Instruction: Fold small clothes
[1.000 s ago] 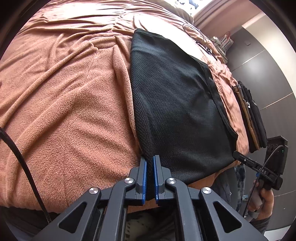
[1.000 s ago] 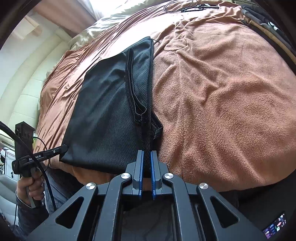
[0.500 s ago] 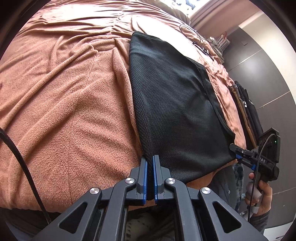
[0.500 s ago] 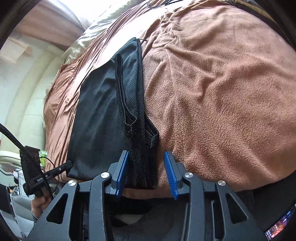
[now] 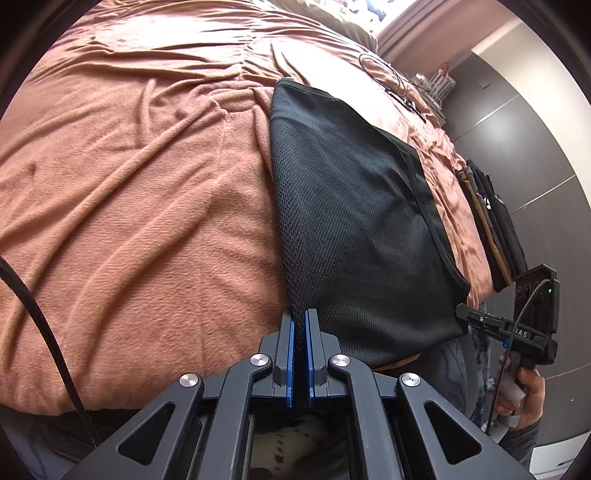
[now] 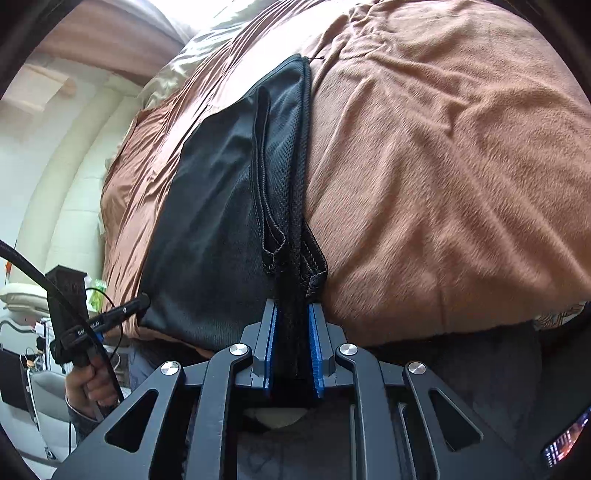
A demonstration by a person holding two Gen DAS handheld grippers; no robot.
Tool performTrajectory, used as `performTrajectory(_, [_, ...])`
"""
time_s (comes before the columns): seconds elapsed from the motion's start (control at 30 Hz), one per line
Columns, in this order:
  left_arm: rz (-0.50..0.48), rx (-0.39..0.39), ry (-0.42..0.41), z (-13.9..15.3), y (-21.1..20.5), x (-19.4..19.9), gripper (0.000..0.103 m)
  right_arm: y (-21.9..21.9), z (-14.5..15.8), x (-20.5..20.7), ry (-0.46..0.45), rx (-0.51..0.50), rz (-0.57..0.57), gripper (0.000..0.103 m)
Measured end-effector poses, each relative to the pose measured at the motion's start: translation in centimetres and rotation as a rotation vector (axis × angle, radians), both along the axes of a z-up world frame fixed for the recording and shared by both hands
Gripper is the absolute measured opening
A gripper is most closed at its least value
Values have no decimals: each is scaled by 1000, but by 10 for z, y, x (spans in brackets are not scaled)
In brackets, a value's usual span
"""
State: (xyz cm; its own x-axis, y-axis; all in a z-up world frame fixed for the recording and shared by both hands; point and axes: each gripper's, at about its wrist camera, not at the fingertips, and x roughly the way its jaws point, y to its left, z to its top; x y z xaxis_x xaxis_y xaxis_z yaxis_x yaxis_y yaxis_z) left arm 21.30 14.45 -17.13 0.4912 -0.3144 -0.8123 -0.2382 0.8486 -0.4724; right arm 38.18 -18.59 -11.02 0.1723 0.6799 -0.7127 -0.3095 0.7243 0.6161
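Brown blanketed bed (image 5: 147, 221), grey panelled wall (image 5: 535, 147), bright window (image 6: 221, 14)

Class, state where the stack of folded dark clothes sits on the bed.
In the left wrist view, the stack of folded clothes sits at the brown blanket's right edge, beyond the black mesh garment, near the dark wall.

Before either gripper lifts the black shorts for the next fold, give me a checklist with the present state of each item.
1. Left gripper clamped on its near corner of the black mesh shorts: ok, jaws shut on the fabric.
2. Right gripper secure on the other near corner: not ok yet, its jaws are closing with the bunched hem between them.
3. Shorts lying flat on the brown blanket: ok over most of the panel; the edge at the right gripper is doubled and puckered.
4. Far edge of the shorts free of the cable on the bed: ok, they lie apart.
5. Stack of folded clothes out of the way: ok, it sits beside the shorts at the bed's edge.
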Motion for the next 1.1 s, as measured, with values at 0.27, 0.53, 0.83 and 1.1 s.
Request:
performTrajectory(0.27, [1, 11, -1, -2, 16, -9, 6, -4, 38, 17, -83, -19, -32, 45])
performTrajectory(0.53, [9, 16, 33, -9, 30, 13, 11, 16, 33, 53, -81, 46, -39, 71])
performTrajectory(0.83, [42, -16, 32, -17, 48, 59, 27, 42, -9, 103, -32, 99, -5, 71])
performTrajectory(1.1, [26, -43, 40, -22, 57, 107, 27, 53, -33, 145, 3, 236, 14, 71])
